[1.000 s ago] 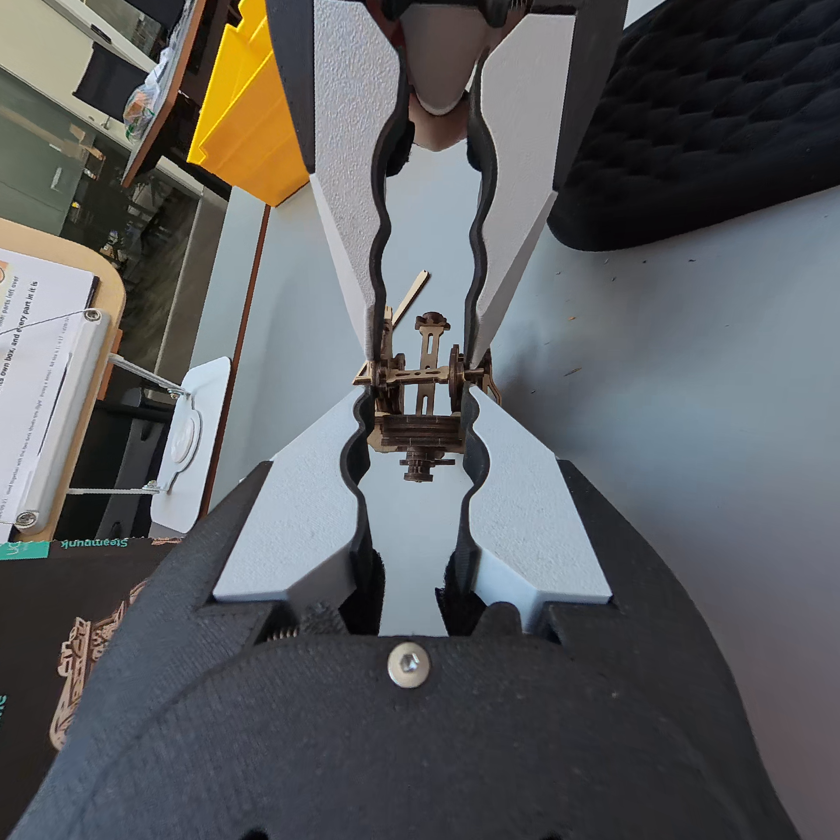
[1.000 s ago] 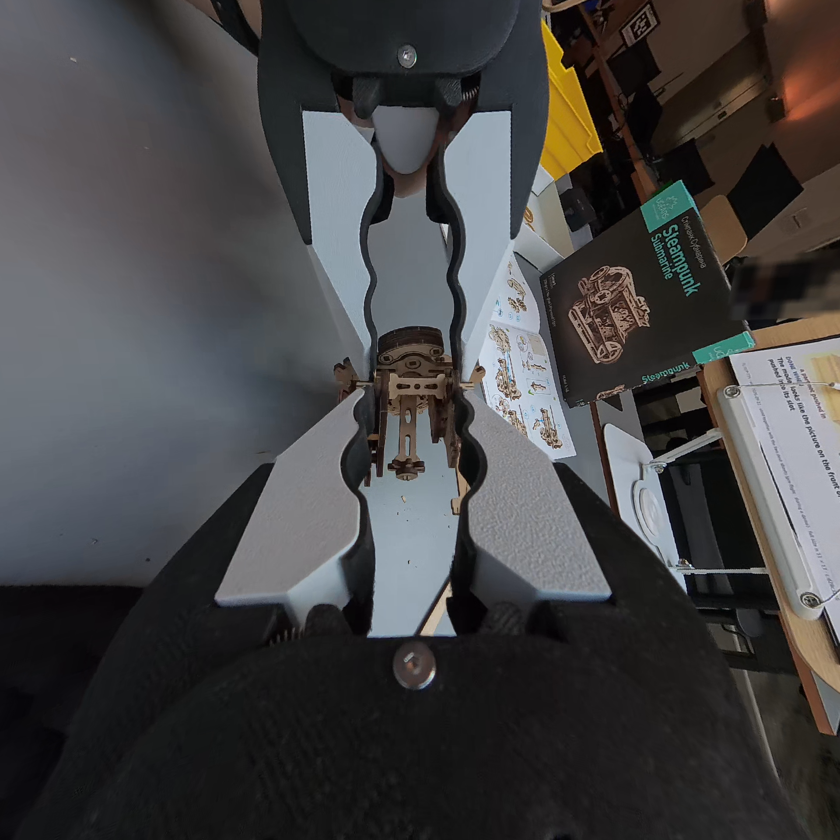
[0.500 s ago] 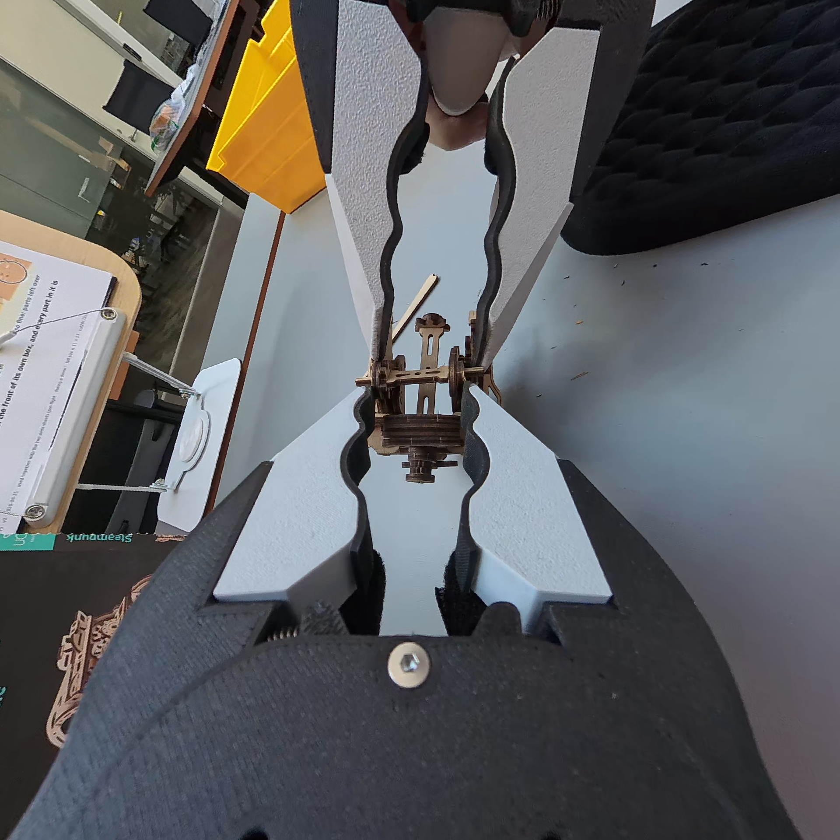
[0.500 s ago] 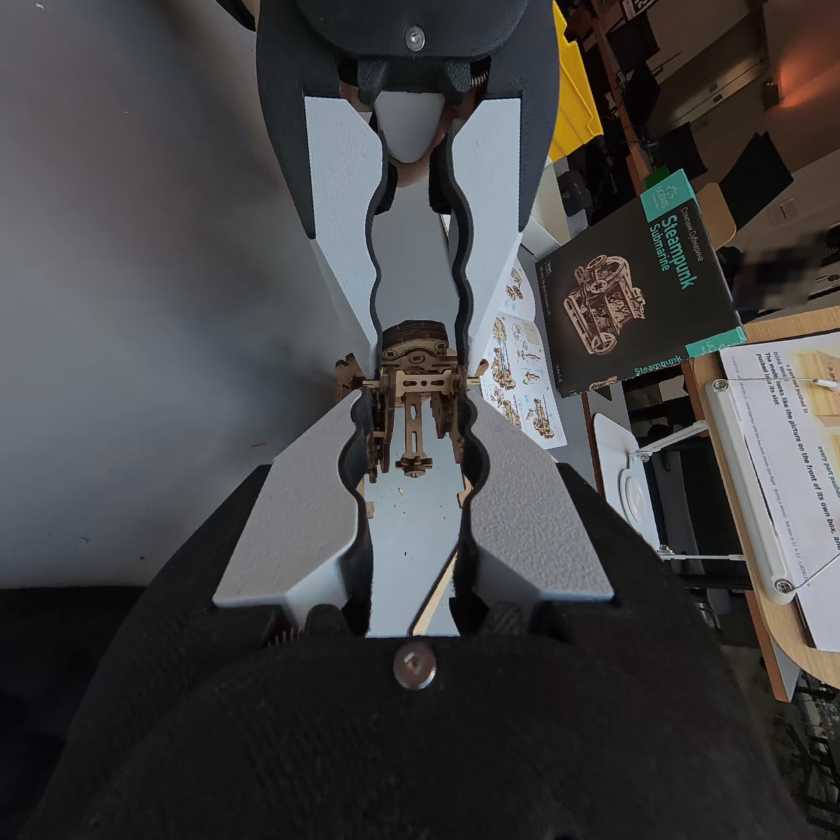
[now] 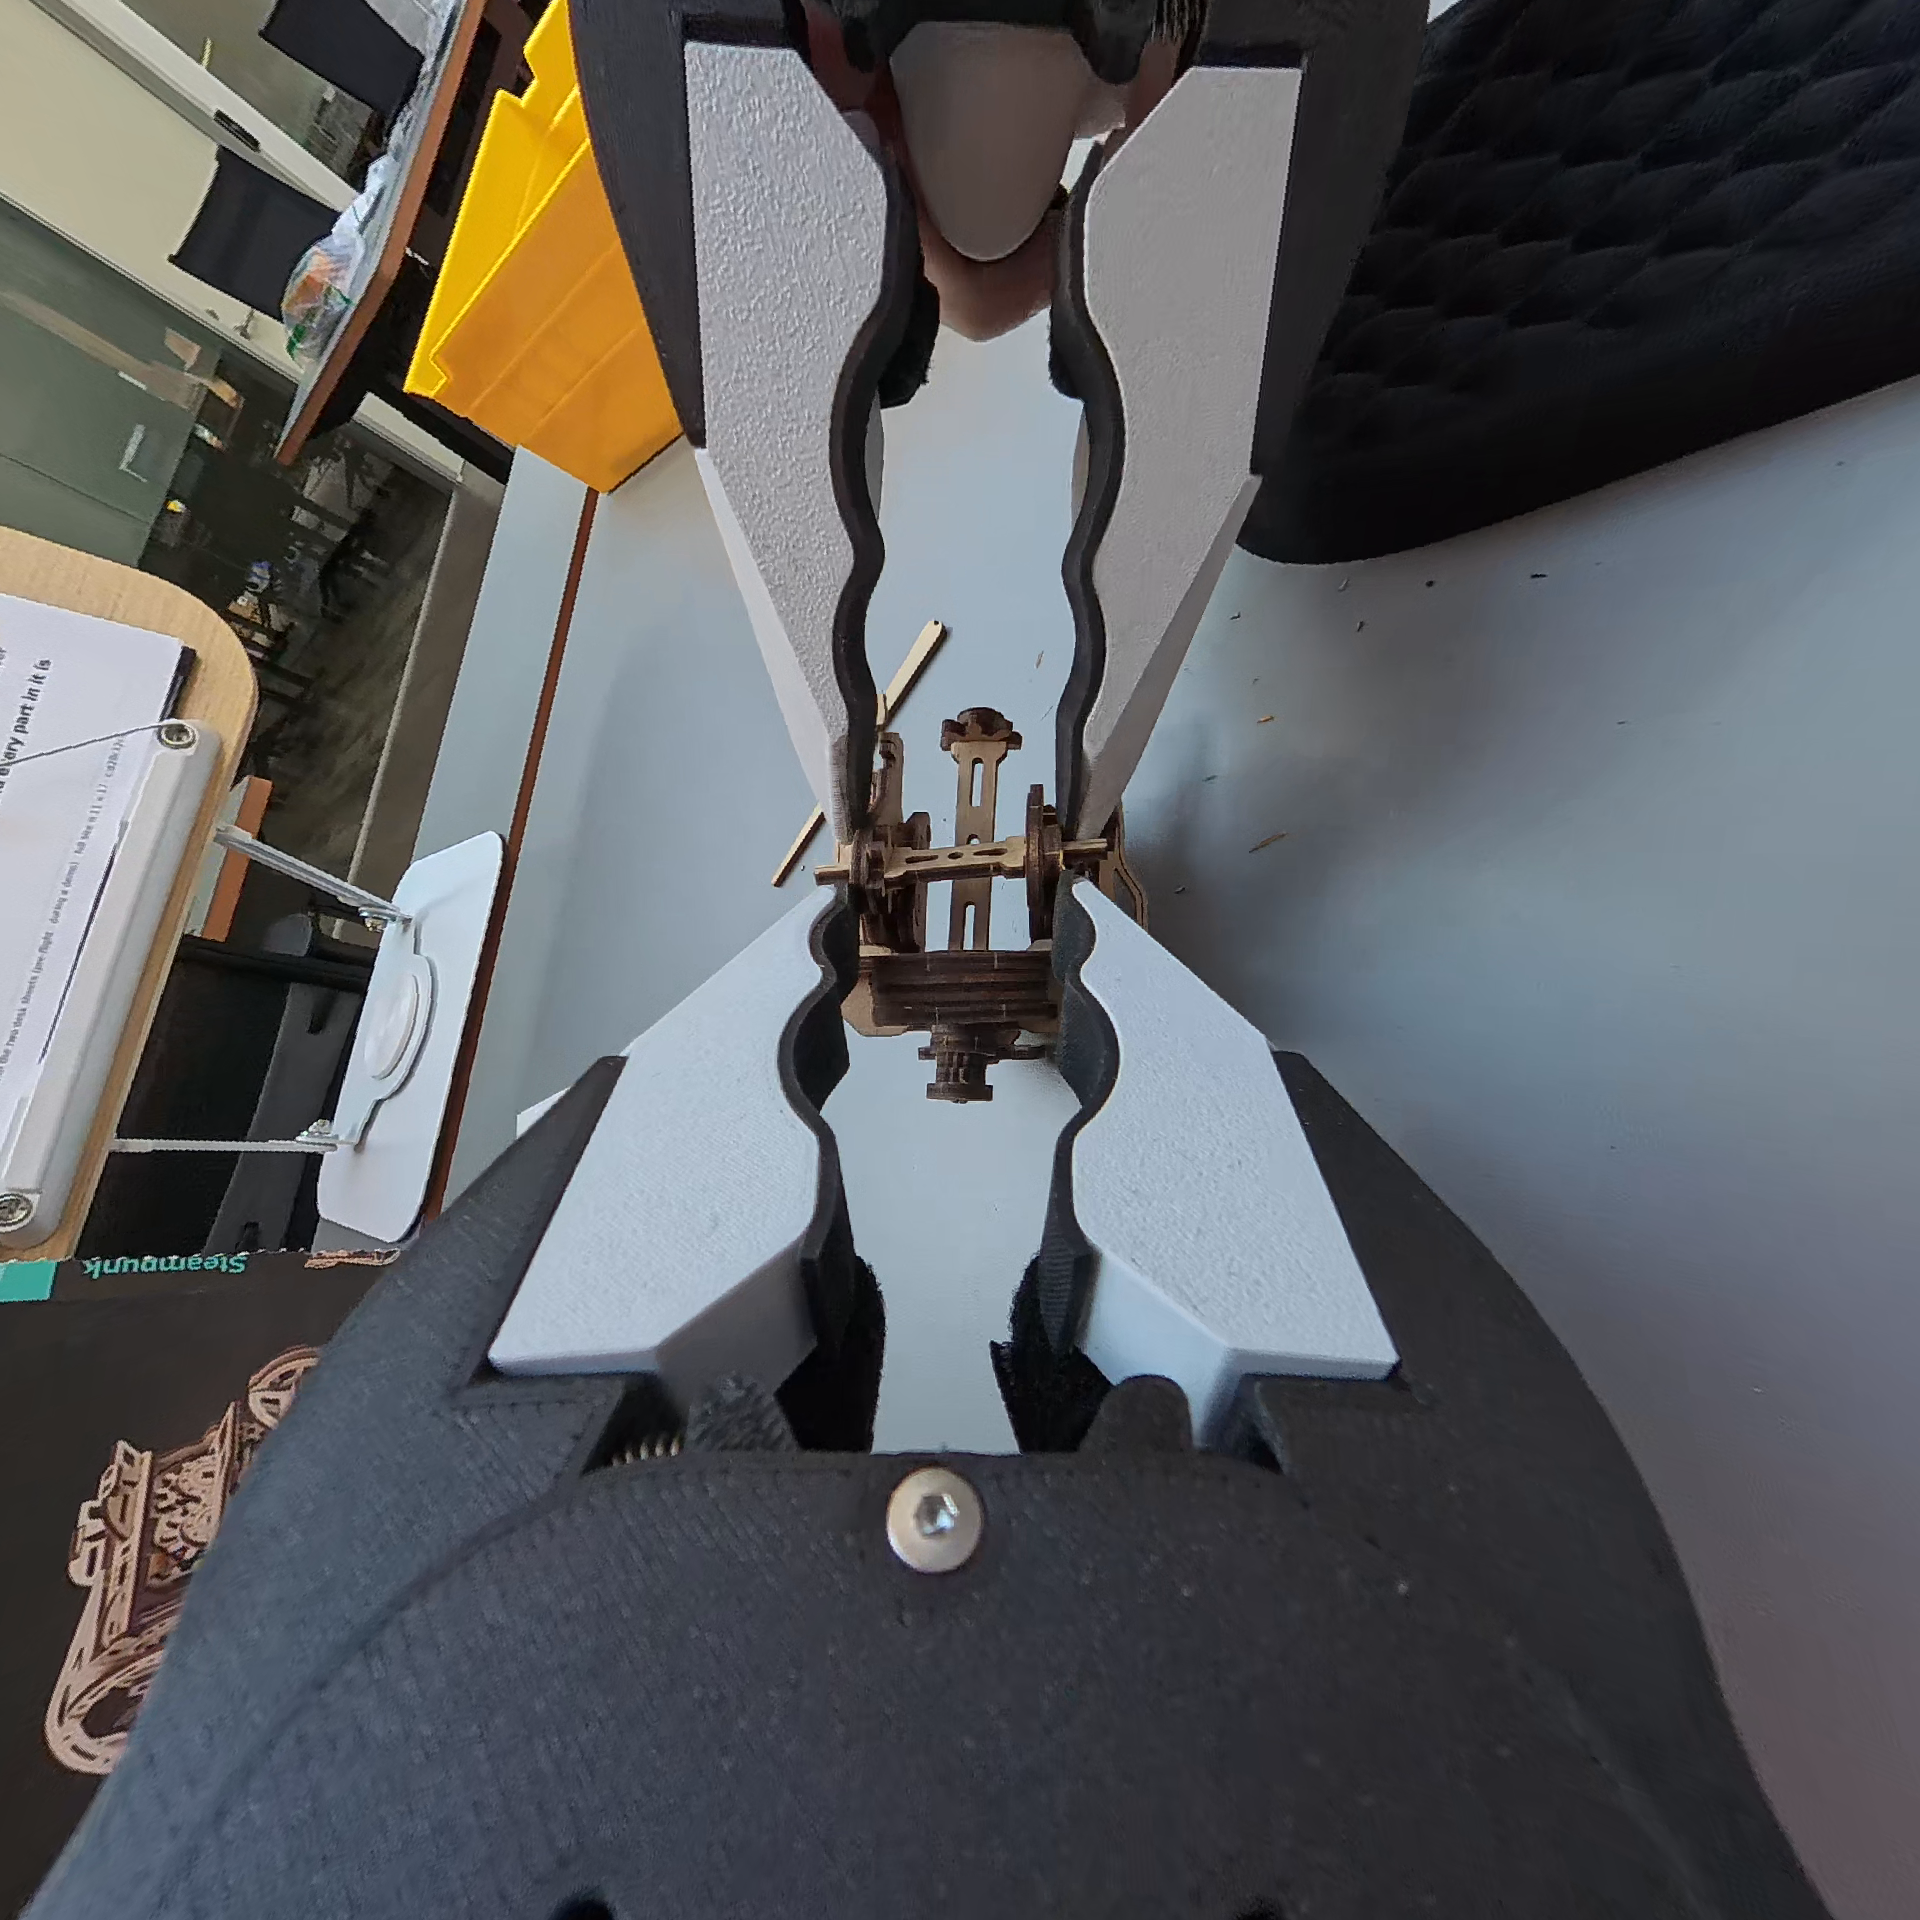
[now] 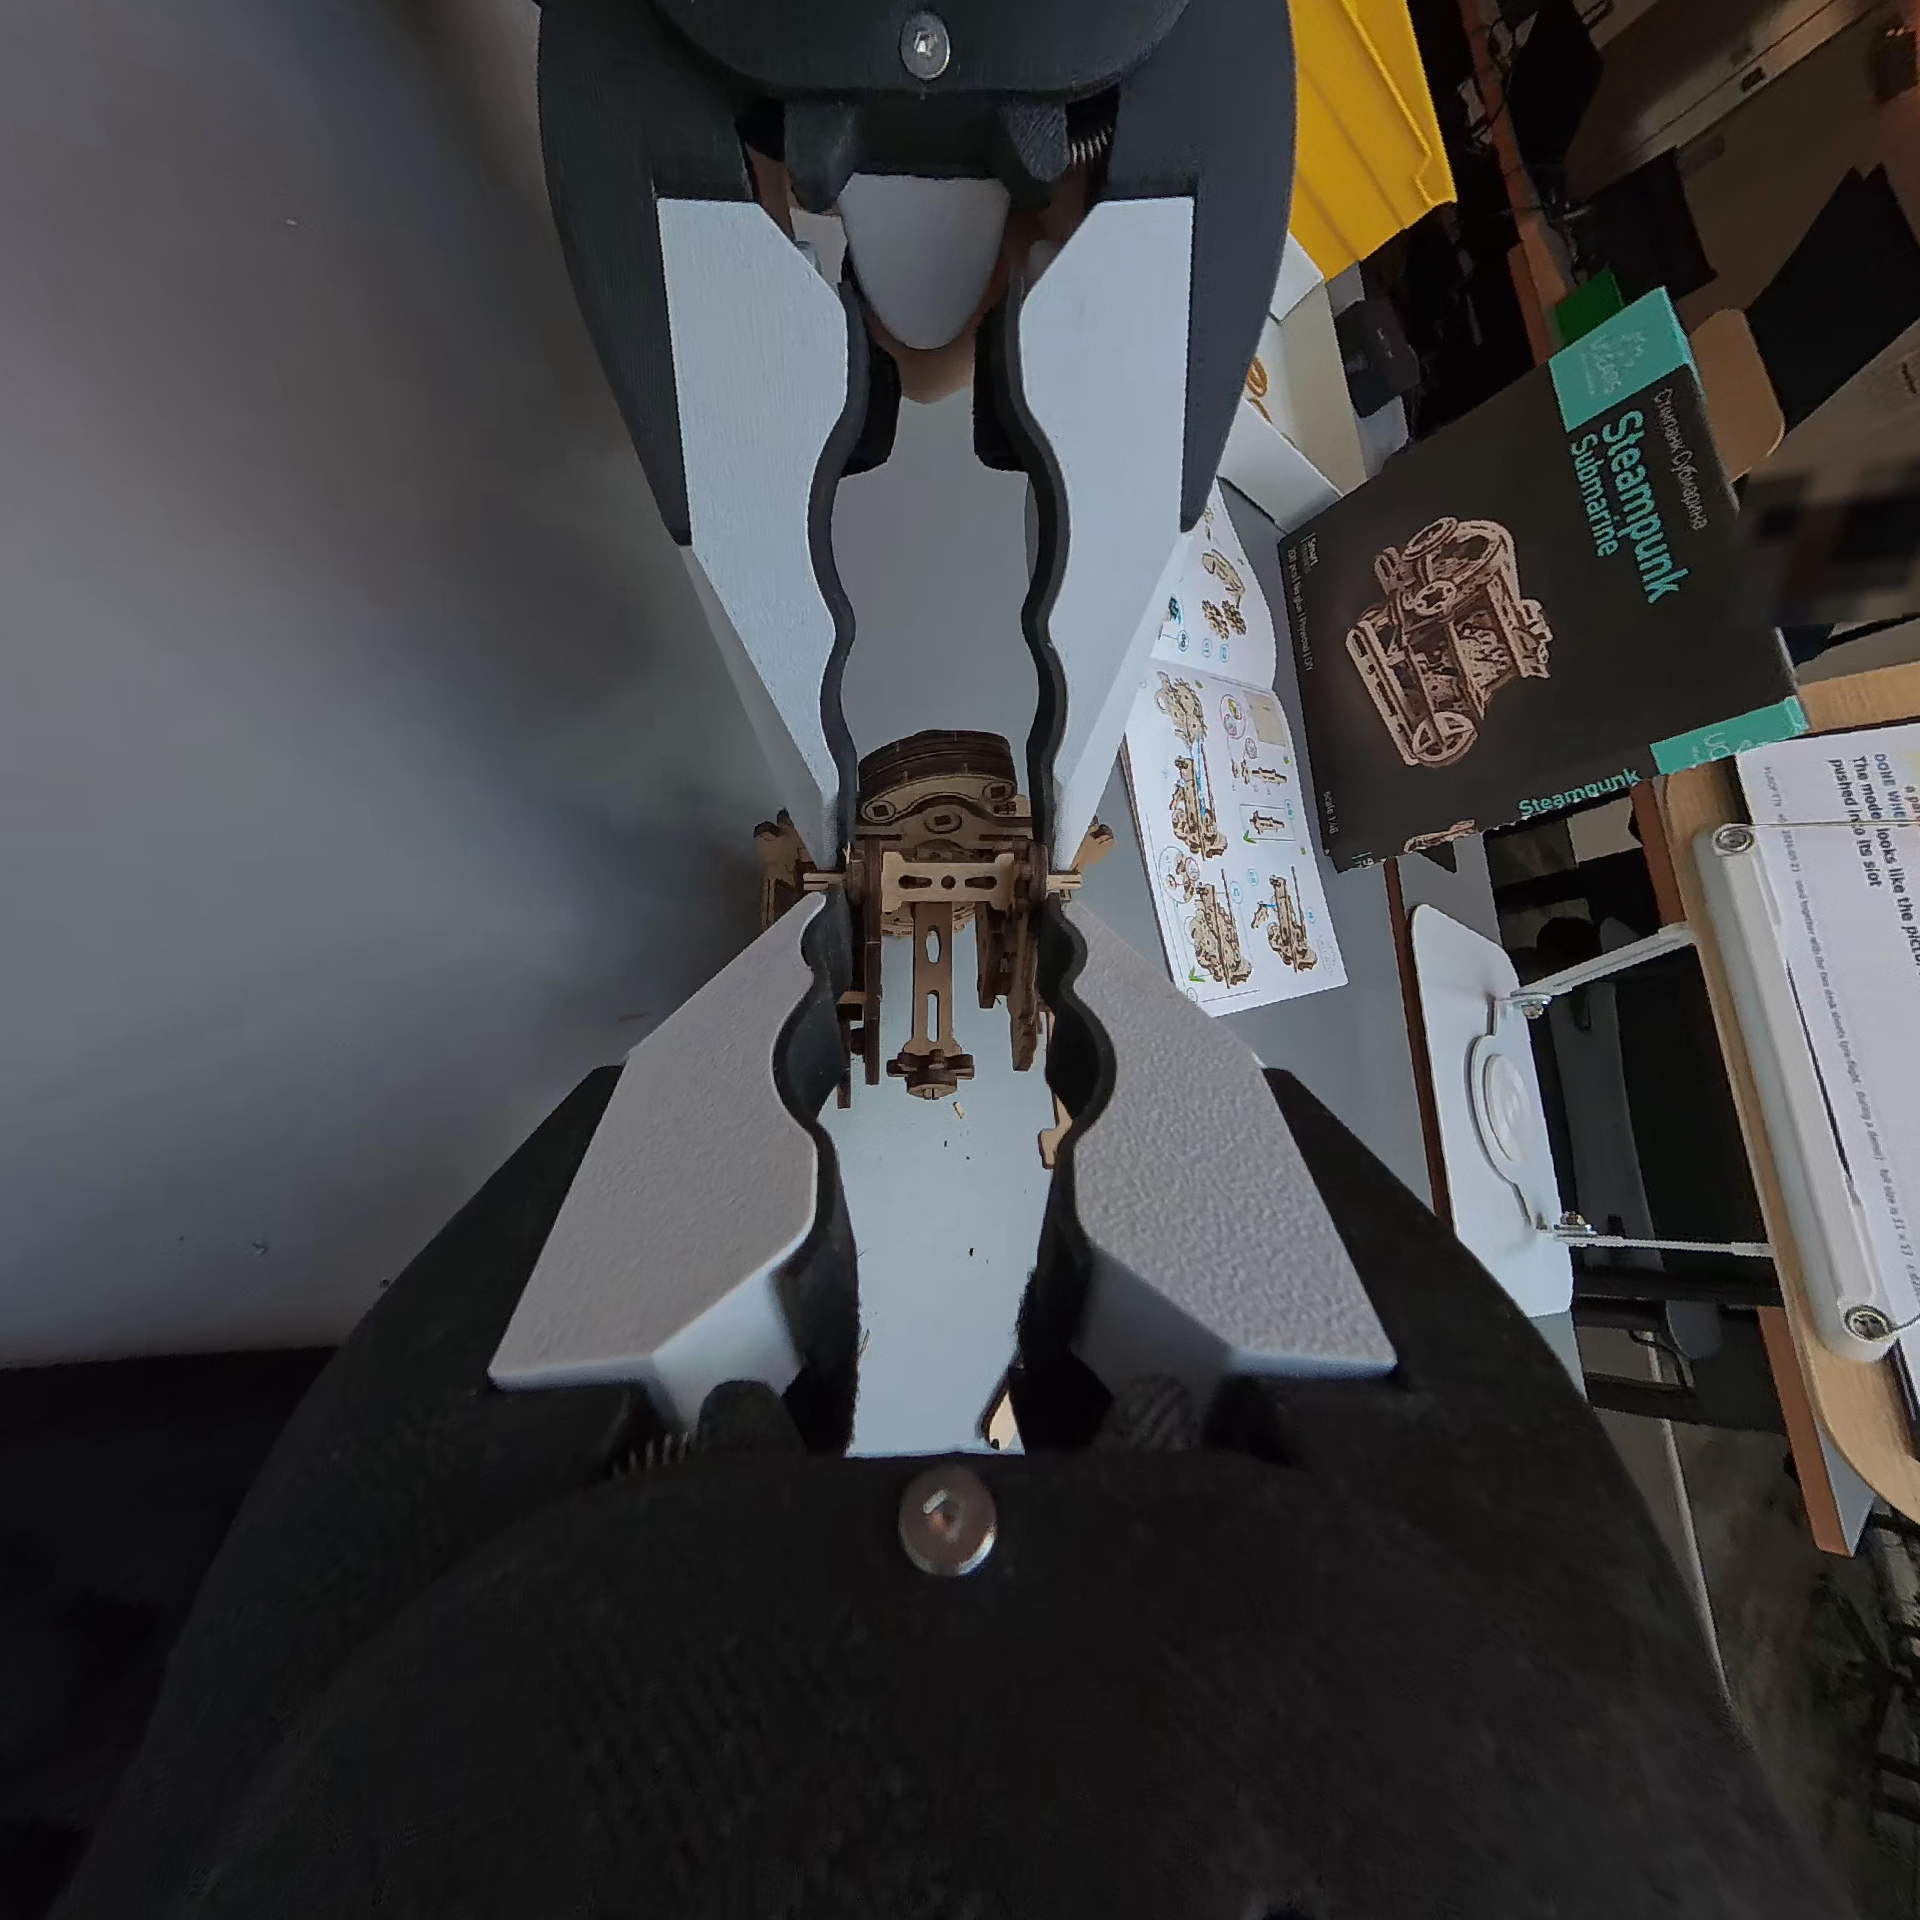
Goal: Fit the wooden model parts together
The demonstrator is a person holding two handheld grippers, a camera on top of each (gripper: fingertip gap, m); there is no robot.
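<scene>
A small wooden model (image 5: 961,992) of laser-cut parts, with a cross axle, side wheels and a stacked dark block, is held above the grey table (image 5: 1558,935). My left gripper (image 5: 956,930) is shut on its two sides from below in the left wrist view. My right gripper (image 5: 961,821) comes in from the top of that view and is shut on the same model. In the right wrist view the model (image 6: 940,883) sits between my right gripper (image 6: 940,930) and my left gripper (image 6: 945,831), fingertip to fingertip. A loose wooden stick (image 5: 914,665) lies on the table behind.
A black padded mat (image 5: 1662,260) lies at the far right. Yellow bins (image 5: 540,281) stand at the table's far edge. The dark kit box (image 6: 1507,623), an instruction sheet (image 6: 1226,831), a white stand (image 6: 1496,1091) and a clipped paper board (image 6: 1829,1039) are beside the table. A small wooden piece (image 6: 1051,1138) lies under my right gripper. The grippers are tip to tip, or close to it.
Both grippers have shifted slightly together with the model clamped between them. The hold on the model has not changed.
</scene>
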